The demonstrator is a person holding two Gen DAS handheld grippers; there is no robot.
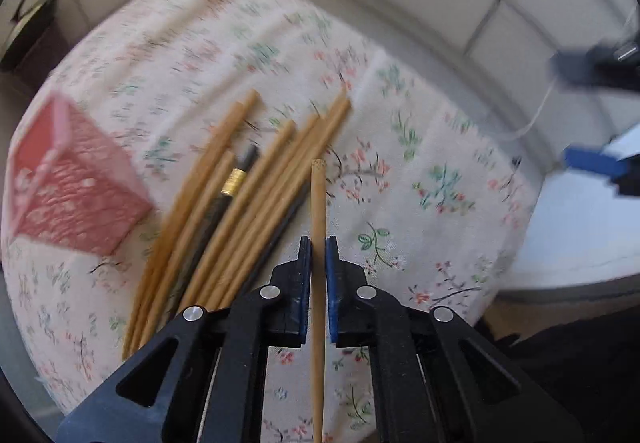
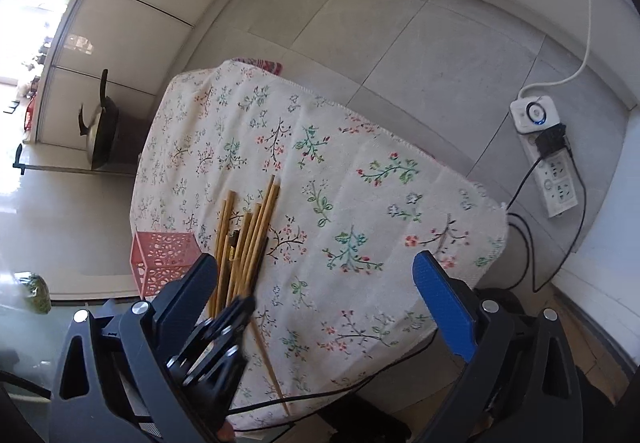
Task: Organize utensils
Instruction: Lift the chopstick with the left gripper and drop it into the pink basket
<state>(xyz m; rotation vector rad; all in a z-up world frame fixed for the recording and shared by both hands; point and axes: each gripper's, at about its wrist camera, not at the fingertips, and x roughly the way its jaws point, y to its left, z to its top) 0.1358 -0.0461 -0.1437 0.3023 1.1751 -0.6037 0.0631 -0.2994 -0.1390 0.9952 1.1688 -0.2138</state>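
Nearest us, our left claw [image 1: 319, 243] is pinched on one chopstick [image 1: 318, 199], the blue pads closed against its sides partway along its length. The stick runs straight out between the fingers, its blunt end ahead and its other end trailing back under the claw. In the right wrist view that same stick [image 2: 272, 367] slants down past the table edge, with the left claw [image 2: 228, 327] dark and blurred above it.

We judge the step in hand to be carrying this stick to the basket [image 1: 76, 187]. To do it well, we keep the pinch firm and steady so the stick does not pivot, tilt one end downward over the basket's open top, and only then let go.

Just left of the held stick lies the pile [image 1: 236, 211], a fan of wooden chopsticks with two or so dark ones among them, resting on the floral cloth [image 1: 420, 171]. The pink basket stands beyond the pile's left edge, near it; whether they touch we cannot tell.

Our right claw [image 2: 320, 283] is spread wide and empty, hovering over the cloth, well apart from the pile [image 2: 244, 239] and the basket [image 2: 164, 259].
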